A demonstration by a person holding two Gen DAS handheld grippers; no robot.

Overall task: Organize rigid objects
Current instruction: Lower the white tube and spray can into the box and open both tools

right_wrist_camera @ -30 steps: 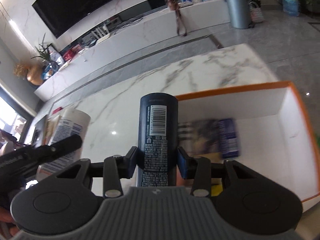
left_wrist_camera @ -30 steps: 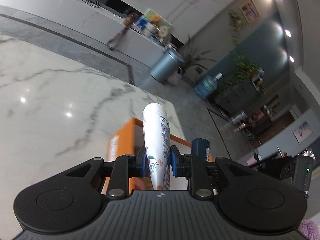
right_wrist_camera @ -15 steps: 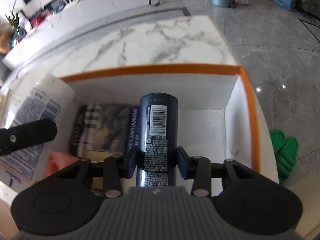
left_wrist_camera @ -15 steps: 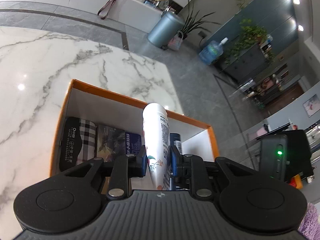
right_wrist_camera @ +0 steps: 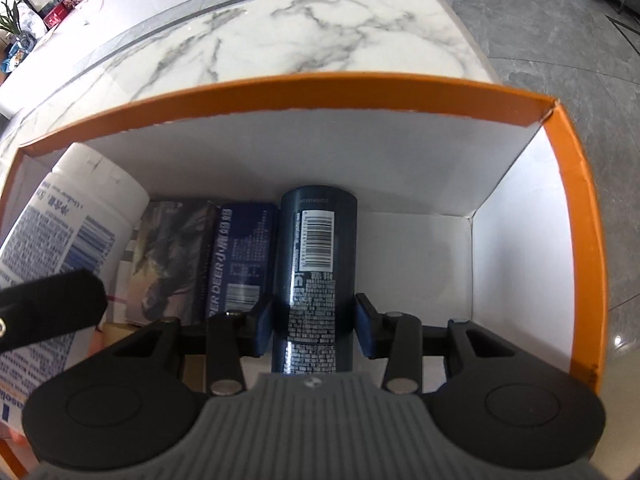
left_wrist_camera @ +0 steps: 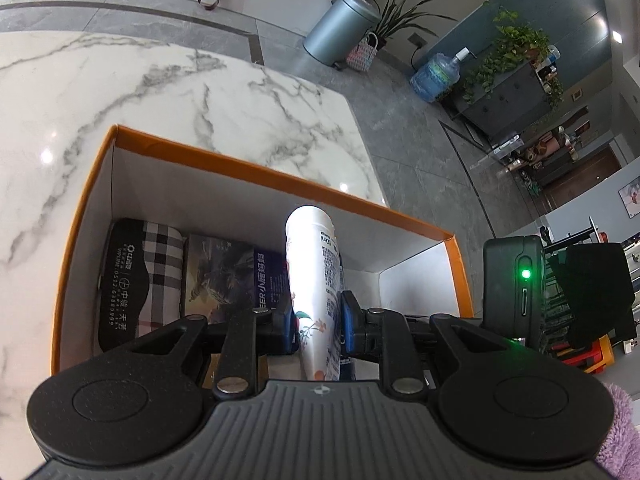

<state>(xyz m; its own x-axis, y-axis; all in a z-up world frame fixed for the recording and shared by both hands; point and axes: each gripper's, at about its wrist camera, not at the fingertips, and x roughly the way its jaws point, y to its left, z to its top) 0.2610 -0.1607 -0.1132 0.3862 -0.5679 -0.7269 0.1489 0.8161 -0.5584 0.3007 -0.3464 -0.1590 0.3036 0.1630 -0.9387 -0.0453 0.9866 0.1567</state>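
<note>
With the left gripper point(left_wrist_camera: 316, 318) clenched on the white tube point(left_wrist_camera: 315, 280) and the right gripper point(right_wrist_camera: 313, 322) on the dark can point(right_wrist_camera: 316, 268), both were held inside the orange box point(right_wrist_camera: 360, 92), so lowering and release were judged due next.

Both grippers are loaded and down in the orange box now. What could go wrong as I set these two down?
1. The white tube in the left gripper and the dark can in the right gripper hang side by side; they could knock together.
2. The tube sits over the dark blue carton and may land on it, not the floor.
3. Released upright, the can may topple into the bare right part of the orange box.
</note>
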